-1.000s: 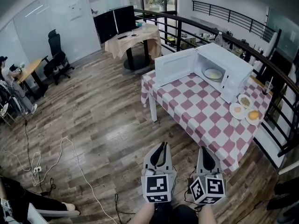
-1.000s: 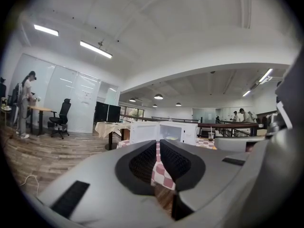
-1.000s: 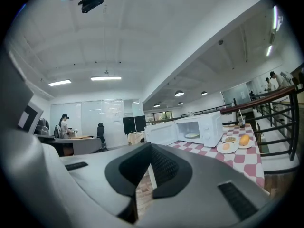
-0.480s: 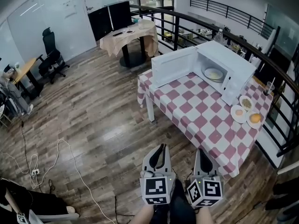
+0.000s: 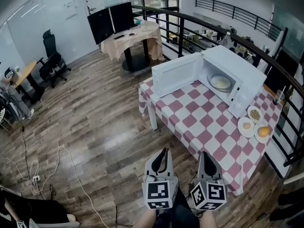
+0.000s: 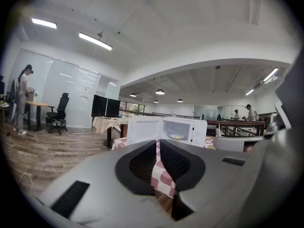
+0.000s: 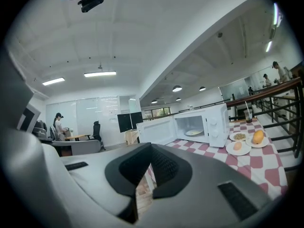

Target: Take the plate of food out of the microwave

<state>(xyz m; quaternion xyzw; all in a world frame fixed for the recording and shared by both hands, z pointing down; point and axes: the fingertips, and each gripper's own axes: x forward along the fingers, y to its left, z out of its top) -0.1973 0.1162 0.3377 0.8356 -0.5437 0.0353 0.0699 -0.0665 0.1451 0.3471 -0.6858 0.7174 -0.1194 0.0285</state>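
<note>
Distance to the microwave (image 5: pixel 237 66) is shrinking compared with a second ago, so the person is still only approaching. Plate of food (image 5: pixel 220 82) is sitting inside the microwave, its door (image 5: pixel 173 76) hanging open. Left hand-held gripper (image 5: pixel 165 151) and right hand-held gripper (image 5: pixel 206 156) are travelling closed and empty, well short of the microwave.

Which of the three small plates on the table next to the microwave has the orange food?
The plate farthest from the microwave; the other two hold pale food and brownish food.
</note>
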